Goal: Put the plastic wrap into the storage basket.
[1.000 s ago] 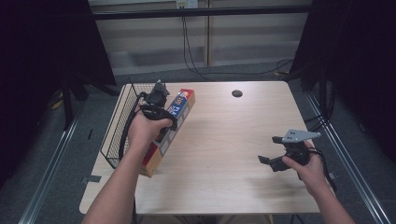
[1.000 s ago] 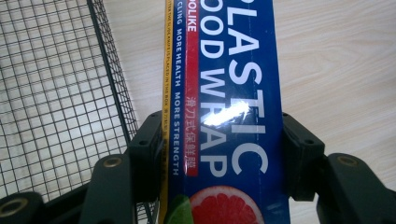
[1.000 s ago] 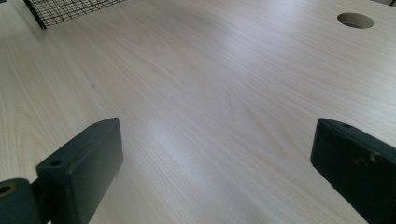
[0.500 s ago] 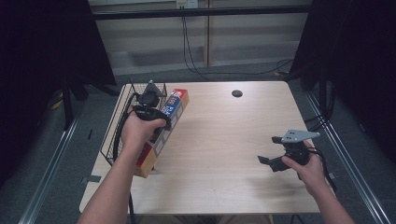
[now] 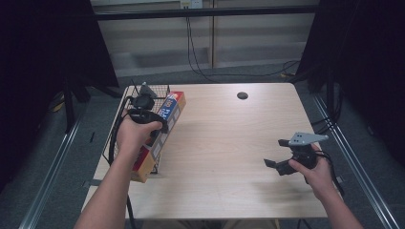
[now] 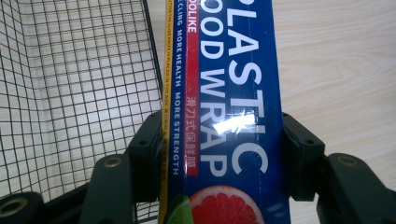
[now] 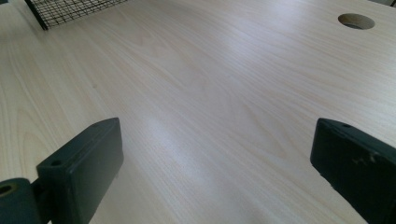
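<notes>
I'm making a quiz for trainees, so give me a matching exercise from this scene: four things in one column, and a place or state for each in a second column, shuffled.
Things:
1. left tongs
2. right tongs
3. basket
4. hole

Places or states:
A. wire mesh, at the table's left edge
B. open, nothing between the jaws
C. shut on the wrap box
D. round, near the table's far edge

Pairs: 1-C, 2-B, 3-A, 4-D

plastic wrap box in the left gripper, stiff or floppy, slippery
The long blue cardboard plastic wrap box probably stays stiff: it spans straight beyond the left gripper. Its glossy face shows glare, so it may slip. Flat sides make rolling unlikely.
</notes>
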Demonstrator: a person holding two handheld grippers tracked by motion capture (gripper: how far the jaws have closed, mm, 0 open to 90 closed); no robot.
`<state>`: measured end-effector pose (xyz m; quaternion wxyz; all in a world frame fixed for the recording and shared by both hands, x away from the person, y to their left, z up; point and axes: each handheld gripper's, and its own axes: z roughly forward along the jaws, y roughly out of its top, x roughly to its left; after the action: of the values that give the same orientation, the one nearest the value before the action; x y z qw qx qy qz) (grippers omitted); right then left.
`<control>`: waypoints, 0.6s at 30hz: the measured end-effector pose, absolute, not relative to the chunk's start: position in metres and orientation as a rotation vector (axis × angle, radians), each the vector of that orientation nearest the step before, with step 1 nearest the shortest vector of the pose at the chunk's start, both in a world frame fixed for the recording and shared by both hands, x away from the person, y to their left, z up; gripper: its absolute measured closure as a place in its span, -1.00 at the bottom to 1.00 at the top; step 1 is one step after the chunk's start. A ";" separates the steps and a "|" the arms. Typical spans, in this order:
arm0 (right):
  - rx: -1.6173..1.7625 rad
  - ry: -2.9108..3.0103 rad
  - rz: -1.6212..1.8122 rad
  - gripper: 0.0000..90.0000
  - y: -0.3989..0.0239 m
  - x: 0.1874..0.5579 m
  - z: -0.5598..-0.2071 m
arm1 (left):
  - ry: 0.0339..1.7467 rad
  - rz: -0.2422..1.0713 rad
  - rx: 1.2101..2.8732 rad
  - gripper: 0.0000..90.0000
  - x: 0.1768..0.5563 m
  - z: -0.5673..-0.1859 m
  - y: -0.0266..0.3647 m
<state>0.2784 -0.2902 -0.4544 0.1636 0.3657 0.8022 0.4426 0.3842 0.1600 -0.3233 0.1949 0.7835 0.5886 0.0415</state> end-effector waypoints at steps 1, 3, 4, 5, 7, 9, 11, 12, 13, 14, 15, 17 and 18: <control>1.043 2.285 1.261 -0.94 -0.290 0.278 -0.454 | 1.653 0.122 2.195 -0.04 0.384 -0.323 0.161; 1.045 2.284 1.263 -0.94 -0.291 0.278 -0.454 | 1.662 0.127 2.201 -0.04 0.385 -0.323 0.163; 1.046 2.282 1.266 -0.94 -0.291 0.278 -0.454 | 1.671 0.133 2.191 -0.04 0.385 -0.323 0.164; 1.045 2.282 1.266 -0.94 -0.291 0.278 -0.454 | 1.674 0.140 2.197 -0.04 0.385 -0.323 0.165; 1.044 2.283 1.261 -0.94 -0.290 0.278 -0.454 | 1.679 0.140 2.194 -0.04 0.386 -0.323 0.167; 1.043 2.283 1.260 -0.94 -0.291 0.279 -0.454 | 1.690 0.139 2.183 -0.04 0.386 -0.323 0.169; 1.046 2.277 1.261 -0.94 -0.291 0.279 -0.454 | 1.693 0.139 2.184 -0.04 0.386 -0.322 0.172; 1.046 2.277 1.262 -0.94 -0.291 0.279 -0.454 | 1.708 0.138 2.170 -0.04 0.386 -0.322 0.173; 1.046 2.279 1.260 -0.94 -0.291 0.279 -0.454 | 1.707 0.147 2.177 -0.04 0.387 -0.321 0.174; 1.045 2.283 1.254 -0.94 -0.291 0.279 -0.454 | 1.710 0.154 2.177 -0.04 0.387 -0.321 0.174; 1.045 2.285 1.252 -0.94 -0.291 0.279 -0.454 | 1.709 0.160 2.174 -0.04 0.387 -0.321 0.176; 1.047 2.286 1.252 -0.94 -0.290 0.279 -0.454 | 1.721 0.153 2.164 -0.04 0.387 -0.321 0.178; 1.047 2.285 1.252 -0.94 -0.290 0.279 -0.454 | 1.718 0.160 2.172 -0.04 0.387 -0.321 0.179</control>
<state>0.2791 -0.2903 -0.4543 0.1663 0.3676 0.8024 0.4397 0.3874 0.1787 -0.3211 0.1828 0.7697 0.6090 0.0568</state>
